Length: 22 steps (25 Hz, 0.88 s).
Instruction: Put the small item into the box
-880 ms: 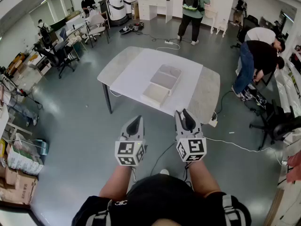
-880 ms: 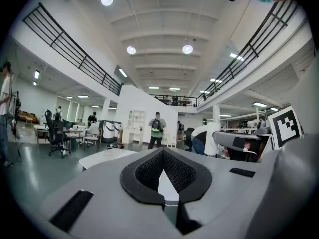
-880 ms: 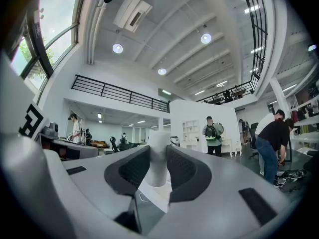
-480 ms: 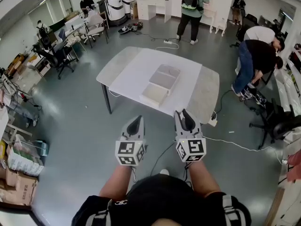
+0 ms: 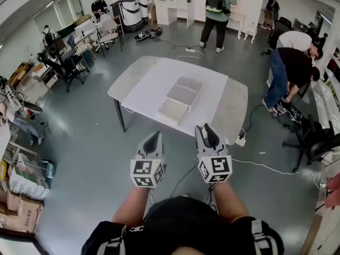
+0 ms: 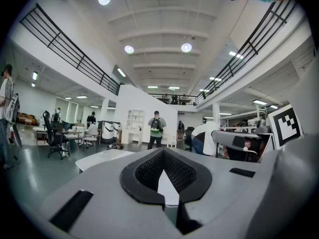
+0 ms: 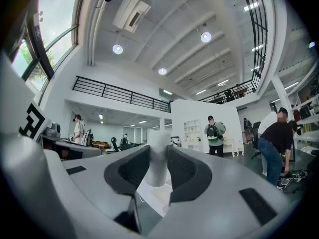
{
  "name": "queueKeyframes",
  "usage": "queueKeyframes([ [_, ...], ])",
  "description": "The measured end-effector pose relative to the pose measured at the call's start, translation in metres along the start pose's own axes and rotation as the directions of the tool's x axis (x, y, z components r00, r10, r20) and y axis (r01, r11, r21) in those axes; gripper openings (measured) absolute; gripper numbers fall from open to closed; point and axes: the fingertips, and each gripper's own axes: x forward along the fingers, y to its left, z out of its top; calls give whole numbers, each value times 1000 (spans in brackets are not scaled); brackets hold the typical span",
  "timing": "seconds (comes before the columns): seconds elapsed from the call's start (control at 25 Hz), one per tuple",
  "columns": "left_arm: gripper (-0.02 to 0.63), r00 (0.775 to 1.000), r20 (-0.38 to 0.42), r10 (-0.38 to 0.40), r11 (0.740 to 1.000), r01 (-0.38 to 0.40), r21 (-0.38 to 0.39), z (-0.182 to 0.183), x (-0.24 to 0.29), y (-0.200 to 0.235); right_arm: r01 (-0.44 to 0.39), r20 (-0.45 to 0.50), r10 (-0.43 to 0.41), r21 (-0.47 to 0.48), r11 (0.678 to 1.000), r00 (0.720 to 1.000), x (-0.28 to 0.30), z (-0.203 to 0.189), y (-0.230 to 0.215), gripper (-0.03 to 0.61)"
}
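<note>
Two grippers sit at the lower middle of the head view. The left gripper [image 5: 154, 137] has its jaws drawn together with nothing between them. The right gripper [image 5: 205, 129] is clamped on one small white cylinder [image 7: 158, 156], held upright between its pads. One table [image 5: 232, 104] stands at the frame's centre, well apart from both grippers, bearing one pale box [image 5: 180, 99]. Two people are nearest the table: one with a green backpack [image 5: 215, 9] at upper middle and one bending [image 5: 289, 68] at right.

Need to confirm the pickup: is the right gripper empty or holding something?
Holding. A small white cylinder stands clamped between the pads of the right gripper, touching both sides.
</note>
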Motion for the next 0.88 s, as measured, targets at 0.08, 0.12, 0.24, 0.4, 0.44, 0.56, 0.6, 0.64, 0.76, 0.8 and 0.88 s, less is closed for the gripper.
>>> queueKeyframes([
  [0.08, 12, 1000, 4, 6, 1000, -6, 2, -1, 6, -3, -7, 0, 7, -1, 1000, 1000, 4, -1, -6, 107],
  [0.12, 12, 1000, 8, 10, 1000, -10, 2, -1, 9, -4, -12, 1, 12, -1, 1000, 1000, 5, -1, -9, 107],
  [0.24, 12, 1000, 16, 25, 1000, -25, -3, -3, 15, -9, -33, 2, 33, -6, 999, 999, 9, -5, -17, 107],
  [0.4, 12, 999, 9, 37, 999, -37, -5, -6, 15, -10, -58, -6, 58, -1, 998, 998, 14, -8, -14, 107],
  [0.44, 12, 999, 9, 41, 999, -41, -5, -6, 14, -8, -65, -5, 65, 0, 998, 998, 15, -8, -12, 107],
  [0.56, 12, 998, 17, 55, 998, -55, -8, -5, 14, -1, -80, -1, 80, -3, 997, 997, 20, -8, -7, 107],
  [0.6, 12, 998, 18, 59, 998, -59, -9, -5, 15, 1, -84, -4, 84, -3, 996, 996, 22, -10, -7, 107],
  [0.64, 12, 998, 19, 63, 998, -62, -10, -6, 17, 2, -87, -10, 87, -1, 996, 996, 24, -13, -7, 107],
  [0.76, 12, 997, 22, 69, 998, -68, -15, -6, 22, 6, -93, -19, 93, 2, 996, 995, 32, -16, -9, 107],
  [0.8, 12, 997, 24, 71, 997, -70, -16, -6, 24, 8, -95, -17, 95, 0, 995, 995, 35, -15, -9, 107],
  [0.88, 12, 997, 28, 75, 997, -75, -16, -8, 29, 12, -98, -11, 98, -4, 995, 995, 40, -16, -10, 107],
])
